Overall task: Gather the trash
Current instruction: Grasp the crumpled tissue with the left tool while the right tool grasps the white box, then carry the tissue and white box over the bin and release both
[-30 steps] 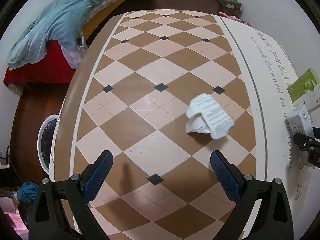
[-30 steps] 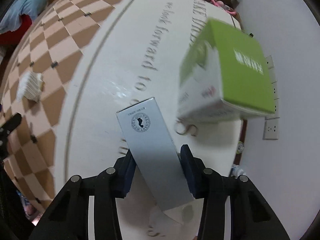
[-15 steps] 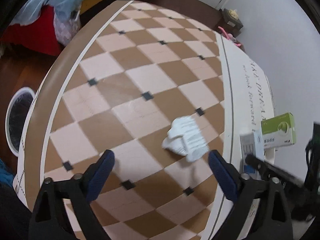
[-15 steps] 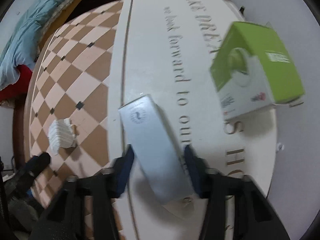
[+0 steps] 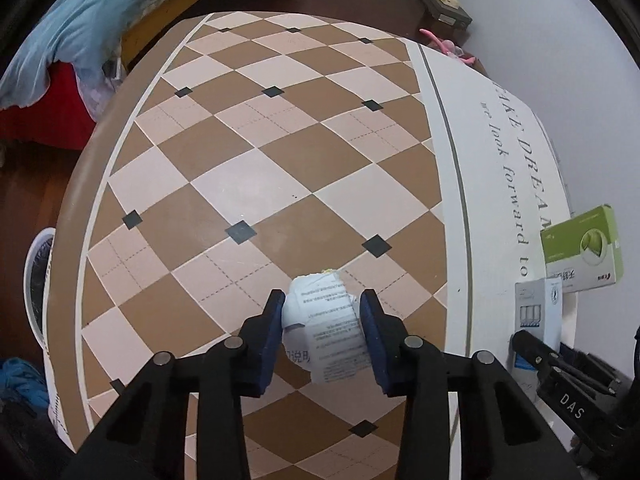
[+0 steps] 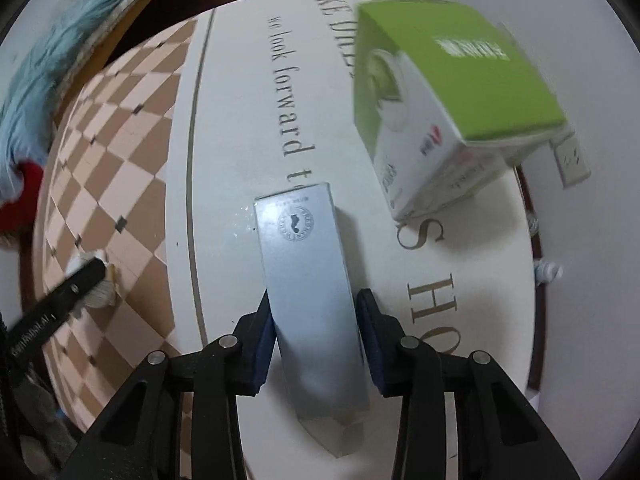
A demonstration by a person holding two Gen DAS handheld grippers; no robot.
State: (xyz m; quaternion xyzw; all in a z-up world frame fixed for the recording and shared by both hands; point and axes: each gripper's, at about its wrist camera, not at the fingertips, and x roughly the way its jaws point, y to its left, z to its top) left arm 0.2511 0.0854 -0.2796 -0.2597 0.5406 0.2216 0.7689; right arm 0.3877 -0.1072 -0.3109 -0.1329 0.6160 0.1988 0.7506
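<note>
Crumpled paper (image 5: 324, 328) pinched in left tongs (image 5: 322, 340) over checkered tabletop (image 5: 248, 184); right tongs (image 6: 316, 344) clamp grey box (image 6: 308, 280), green box (image 6: 452, 92) just beyond.

A crumpled wad of white paper (image 5: 324, 320) printed with small black text lies on the brown-and-pink checkered part of the counter (image 5: 248, 168), between the blue pads of the left gripper (image 5: 322, 318). A tall, narrow grey-blue box (image 6: 310, 276) with a round seal on its end sits tilted in the right gripper (image 6: 314, 316), over the white lettered strip. A green-and-white box (image 6: 448, 92) stands just beyond it.
</note>
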